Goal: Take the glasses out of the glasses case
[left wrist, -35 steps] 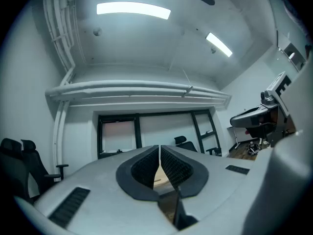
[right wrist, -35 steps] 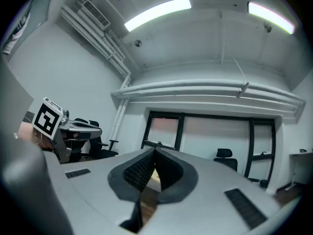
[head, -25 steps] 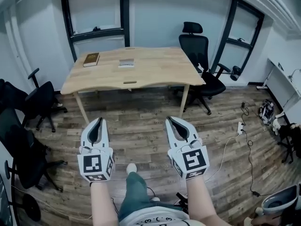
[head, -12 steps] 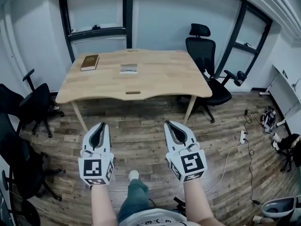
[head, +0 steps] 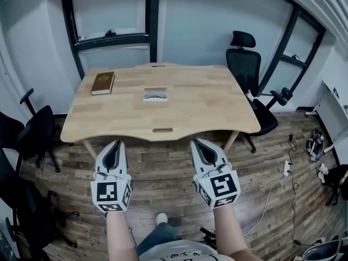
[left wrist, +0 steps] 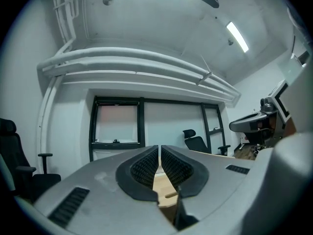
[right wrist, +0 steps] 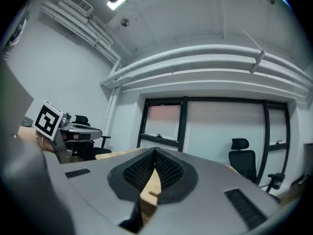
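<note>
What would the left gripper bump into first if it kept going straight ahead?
Probably the wooden table, near its front edge. Nothing shows between it and the left gripper, though depth is hard to judge.

The head view looks steeply down from above the near side of the wooden table point(head: 196, 102). It takes in the whole top, with the left gripper point(head: 113, 144) and right gripper point(head: 199, 142) just short of the table's near edge. Each gripper view sits low behind its own jaws and faces across the table toward the window point(left wrist: 116, 124) behind it, tilted up so the ceiling point(left wrist: 146, 23) fills much of the picture. All three views share the table, the window and the office chair point(head: 247, 64) at the table's far right corner. Each gripper view catches the other gripper at its edge.
</note>
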`<state>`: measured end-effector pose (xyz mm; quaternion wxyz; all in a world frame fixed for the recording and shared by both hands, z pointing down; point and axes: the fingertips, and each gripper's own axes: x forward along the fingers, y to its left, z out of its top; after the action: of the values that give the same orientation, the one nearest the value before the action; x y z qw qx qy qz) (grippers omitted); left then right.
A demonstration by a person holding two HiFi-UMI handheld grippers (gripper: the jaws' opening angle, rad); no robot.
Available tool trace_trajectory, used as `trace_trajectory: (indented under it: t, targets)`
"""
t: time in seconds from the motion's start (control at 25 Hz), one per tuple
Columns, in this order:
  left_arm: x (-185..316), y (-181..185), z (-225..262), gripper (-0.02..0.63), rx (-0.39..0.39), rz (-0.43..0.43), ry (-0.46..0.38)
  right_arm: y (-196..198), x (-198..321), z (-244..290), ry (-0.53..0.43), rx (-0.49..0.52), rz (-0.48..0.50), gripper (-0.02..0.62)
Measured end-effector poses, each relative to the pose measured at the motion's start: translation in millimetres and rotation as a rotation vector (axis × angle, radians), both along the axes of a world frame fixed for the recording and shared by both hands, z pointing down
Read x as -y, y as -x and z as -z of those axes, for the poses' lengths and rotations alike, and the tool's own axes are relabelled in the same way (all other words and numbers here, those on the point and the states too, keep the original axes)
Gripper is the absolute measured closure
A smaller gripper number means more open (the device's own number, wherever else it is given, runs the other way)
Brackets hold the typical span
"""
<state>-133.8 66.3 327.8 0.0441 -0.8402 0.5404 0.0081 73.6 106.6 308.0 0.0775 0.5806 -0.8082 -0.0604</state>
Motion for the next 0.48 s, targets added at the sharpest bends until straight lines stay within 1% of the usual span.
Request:
trace_trajectory:
  t: [0.16,0.32,0.48]
  targets:
    - [46.8,3.9,3.0,0.580,0.014,-0.009,0.004,7.2,44.5,1.6,0.000,-0.019,-0.005,0.545]
    - [76.9,2.6,-6.0,0.580,0.024,-0.021,0.028,6.1,77.1,-5.8,0.020,-0.015,-0.013,0.545]
    - [108.2,6.8,-21.2,0.580,-0.014,-0.021,0.083,3.8,112.8,-14.6,0.037,-0.013,-0.011,0.545]
